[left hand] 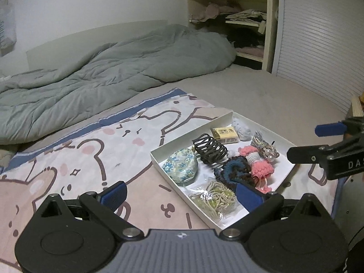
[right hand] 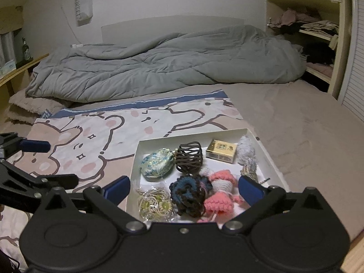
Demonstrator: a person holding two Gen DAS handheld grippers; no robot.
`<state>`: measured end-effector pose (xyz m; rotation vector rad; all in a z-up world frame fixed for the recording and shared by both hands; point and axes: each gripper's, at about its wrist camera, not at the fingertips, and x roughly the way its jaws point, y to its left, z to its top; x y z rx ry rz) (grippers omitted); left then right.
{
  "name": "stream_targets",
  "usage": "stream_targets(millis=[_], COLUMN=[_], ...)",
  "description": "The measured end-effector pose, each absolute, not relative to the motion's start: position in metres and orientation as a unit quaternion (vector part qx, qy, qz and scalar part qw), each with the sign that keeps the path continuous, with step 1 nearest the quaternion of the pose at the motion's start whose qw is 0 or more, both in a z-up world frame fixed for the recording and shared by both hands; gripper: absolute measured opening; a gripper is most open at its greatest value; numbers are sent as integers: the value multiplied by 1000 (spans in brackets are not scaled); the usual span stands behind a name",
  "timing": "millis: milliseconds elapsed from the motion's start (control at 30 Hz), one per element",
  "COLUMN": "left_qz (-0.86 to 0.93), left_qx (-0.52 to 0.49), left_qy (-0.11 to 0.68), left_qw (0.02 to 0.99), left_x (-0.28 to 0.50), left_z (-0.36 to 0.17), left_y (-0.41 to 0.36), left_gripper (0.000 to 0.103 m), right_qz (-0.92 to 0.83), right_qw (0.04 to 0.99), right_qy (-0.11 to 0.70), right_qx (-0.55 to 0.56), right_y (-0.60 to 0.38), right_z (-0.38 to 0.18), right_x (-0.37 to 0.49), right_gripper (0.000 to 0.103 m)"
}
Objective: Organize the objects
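Left hand-held gripper [left hand: 182, 195] hovers spread wide over white tray [left hand: 157, 159].

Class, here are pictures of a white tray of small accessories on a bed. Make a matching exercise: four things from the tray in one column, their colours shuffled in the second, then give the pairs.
Things
1. claw hair clip
2. small pouch
3. little box
4. knitted scrunchie

Colours
A. pink and white
B. dark brown
C. blue floral on pale fabric
D. yellowish gold

Pairs: 1-B, 2-C, 3-D, 4-A. All four lie inside the white tray.
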<state>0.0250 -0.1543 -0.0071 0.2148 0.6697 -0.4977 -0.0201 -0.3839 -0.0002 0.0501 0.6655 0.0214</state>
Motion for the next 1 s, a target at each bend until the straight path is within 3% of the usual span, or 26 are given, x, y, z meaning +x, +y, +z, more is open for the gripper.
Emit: stream_targets(millis=[400,1000], left_qz=[-204,-193], left_qx=[53,60], left_qy=[353,373], left_qw=[911,906], left_x=[22,21], left_z=[-10,-16], left_y=[-135,-137], left_gripper=[101,101], right_qz=[-12,-43], right_qw=[945,941], right_qy=[327,336], right_qx=[15,17], right_y=[-375,-375], right_z=[-5,-11], right_x=[-39,-46], right_gripper=[103,103])
